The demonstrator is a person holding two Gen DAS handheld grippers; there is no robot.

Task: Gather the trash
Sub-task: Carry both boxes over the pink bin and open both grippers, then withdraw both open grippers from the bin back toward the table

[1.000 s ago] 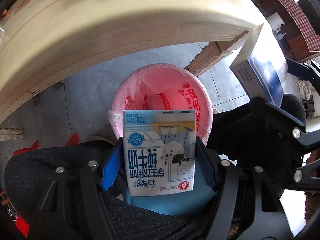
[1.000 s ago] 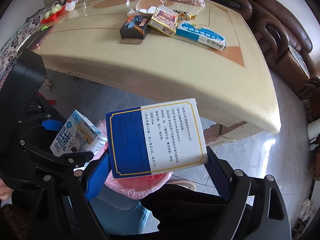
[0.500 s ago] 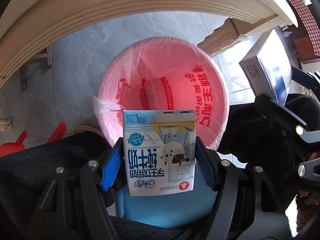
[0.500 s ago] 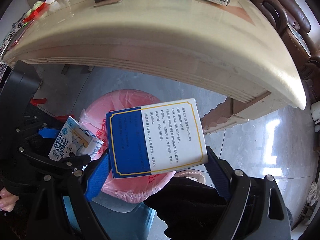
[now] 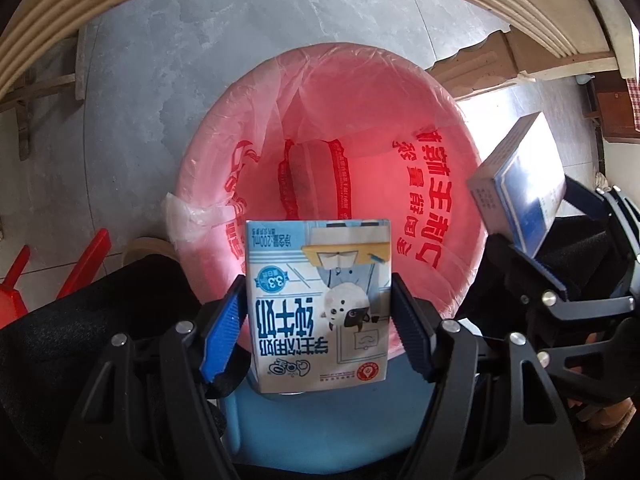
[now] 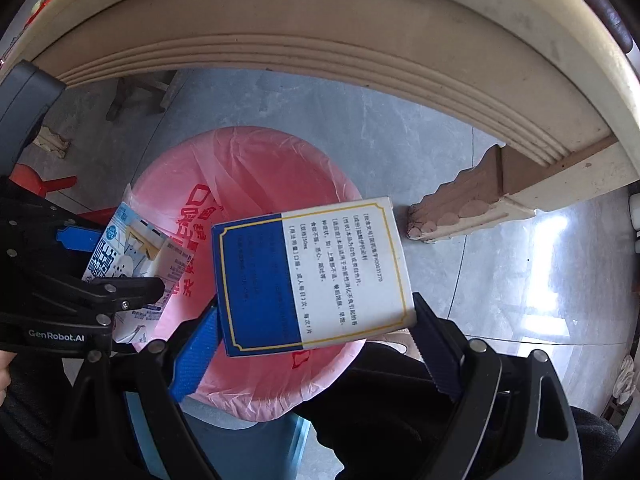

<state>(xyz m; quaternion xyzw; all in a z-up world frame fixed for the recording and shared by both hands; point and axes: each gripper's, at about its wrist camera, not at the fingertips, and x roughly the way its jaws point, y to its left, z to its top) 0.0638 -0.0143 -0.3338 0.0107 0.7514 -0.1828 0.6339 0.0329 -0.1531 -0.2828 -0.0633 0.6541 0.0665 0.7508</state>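
Grey stone floor tiles (image 5: pixel 168 80) are spreading out under the curved cream edge of a wooden bench (image 6: pixel 320 40), whose carved brown foot (image 6: pixel 460 208) is standing on the floor to the right of the bin. A round bin lined with a pink plastic bag printed with red characters (image 5: pixel 400 128) is sitting on the floor below both grippers, its mouth facing up at the cameras.

The left gripper (image 5: pixel 318 320) is hovering over the near rim of the bin, and its blue-padded fingers (image 5: pixel 224 324) are pressing against both sides of a small white-and-blue milk carton with a cartoon picture (image 5: pixel 318 304), gripping it upside down as seen in the left wrist view. In the right wrist view the same carton (image 6: pixel 132 260) is showing at the left edge of the bin, clamped in the black frame of the left gripper.

The right gripper (image 6: pixel 316 340) is holding a flat white-and-dark-blue cardboard box with a gold border and printed text (image 6: pixel 316 276) between its fingers (image 6: pixel 196 352), closed on the box's two ends. The box is hanging above the bin's opening, slightly tilted. In the left wrist view this box (image 5: pixel 520 184) is appearing at the right, just beside the bin's rim.

A red plastic object (image 5: pixel 12 296) is lying on the floor to the left, only partly visible. Dark clothing is filling the bottom of both views.
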